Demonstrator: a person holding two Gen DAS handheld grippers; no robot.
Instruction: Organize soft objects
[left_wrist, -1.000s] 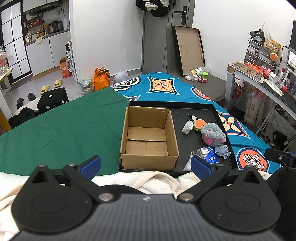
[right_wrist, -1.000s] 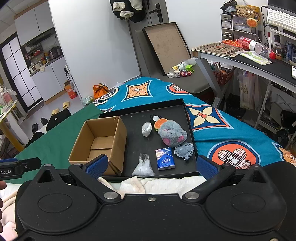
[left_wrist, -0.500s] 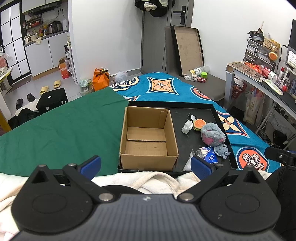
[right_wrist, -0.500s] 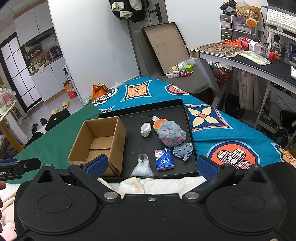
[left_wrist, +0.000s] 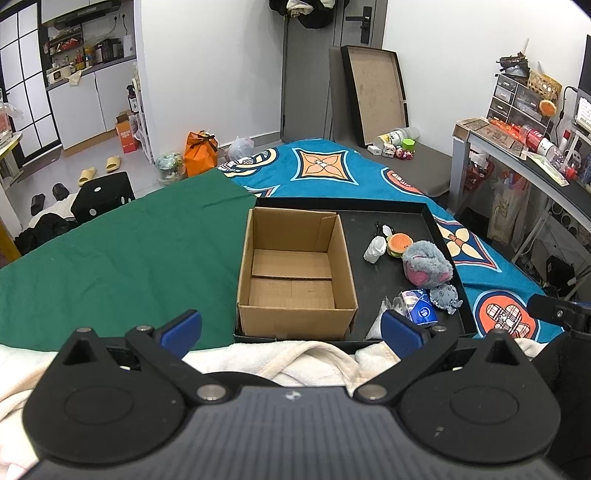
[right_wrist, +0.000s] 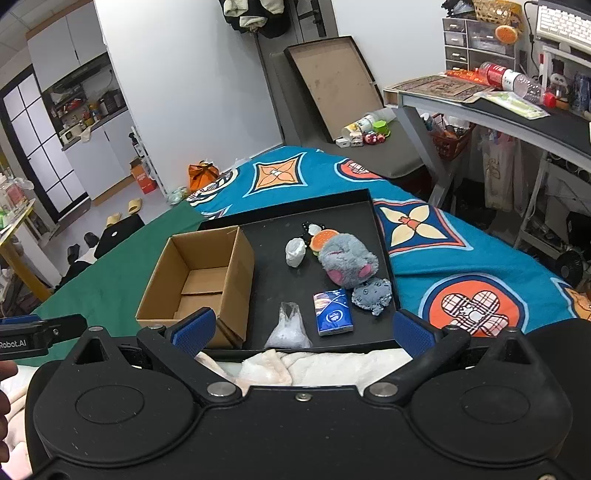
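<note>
Both tools marginally nearer tray (right_wrist: 380, 236).

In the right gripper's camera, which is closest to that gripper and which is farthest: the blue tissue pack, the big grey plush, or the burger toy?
1. Blue tissue pack, near the tray's front edge.
2. Big grey plush, mid-tray, on the right.
3. Burger toy, just behind the plush.

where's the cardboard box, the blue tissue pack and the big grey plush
cardboard box (left_wrist: 295, 317), left wrist view, on its near outer wall
blue tissue pack (right_wrist: 333, 312), right wrist view, middle of its top face
big grey plush (right_wrist: 345, 258), right wrist view, middle of its furry back
</note>
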